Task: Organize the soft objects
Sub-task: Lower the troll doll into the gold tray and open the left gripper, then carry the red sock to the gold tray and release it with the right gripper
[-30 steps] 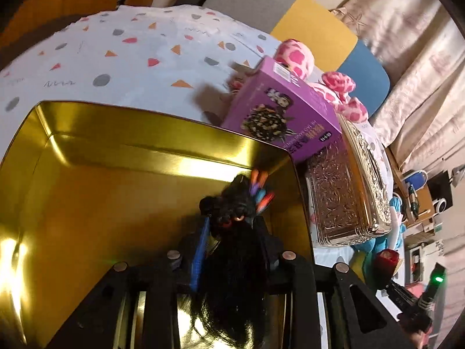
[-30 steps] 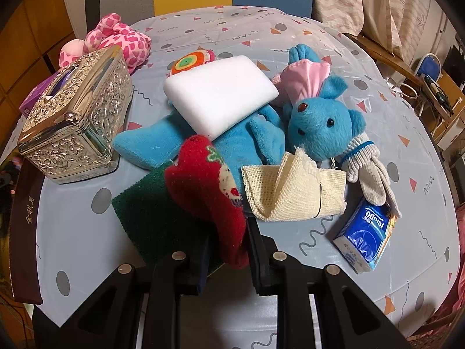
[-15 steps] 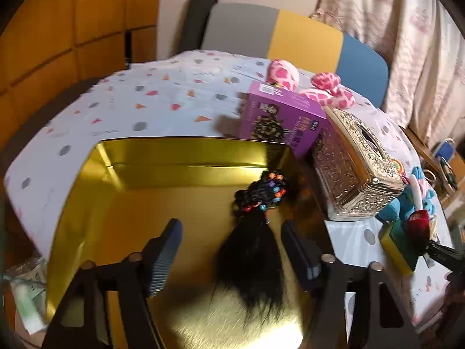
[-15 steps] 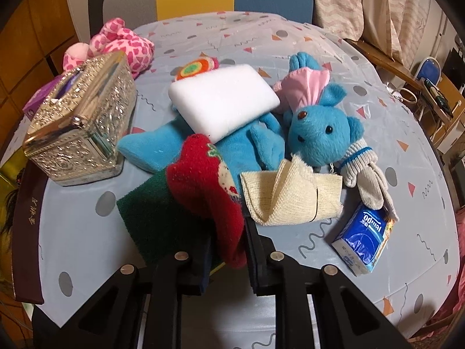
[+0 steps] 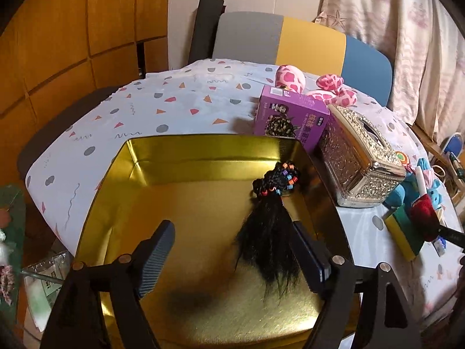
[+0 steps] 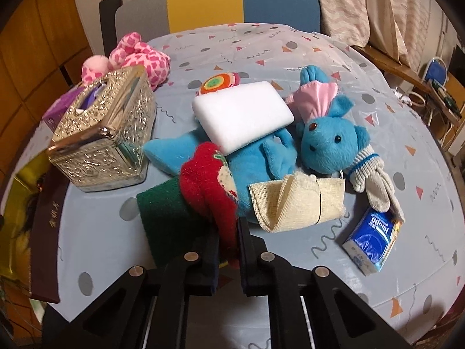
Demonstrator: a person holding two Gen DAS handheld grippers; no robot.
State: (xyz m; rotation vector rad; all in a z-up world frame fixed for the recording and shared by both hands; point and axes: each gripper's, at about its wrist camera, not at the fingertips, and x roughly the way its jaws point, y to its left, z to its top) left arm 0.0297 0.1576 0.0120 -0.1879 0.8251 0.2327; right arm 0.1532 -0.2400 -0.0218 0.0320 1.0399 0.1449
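Gold tin (image 5: 180,157) sits open on the near left of the table (image 5: 180,99), and the black wig (image 5: 268,232) with coloured beads lies inside it toward the right wall. Left gripper (image 5: 232,250) hangs over the tin with its jaws spread wide; the wig rests just beside the right finger, not pinched. Beyond the tin's far right corner stands a purple box (image 5: 290,119), with a silver tissue box (image 5: 360,165) touching it on the right and a pink spotted plush (image 5: 290,77) behind.

Over on the right side, the right gripper (image 6: 228,250) has its jaws closed on a red sock (image 6: 209,186), which droops over a green sponge (image 6: 165,218). Crowded just beyond are a blue plush (image 6: 331,142) with a white foam block (image 6: 244,116) lying on it, a cream cloth (image 6: 293,203), a grey sock (image 6: 375,180) and a blue tissue pack (image 6: 372,241) at the near right.
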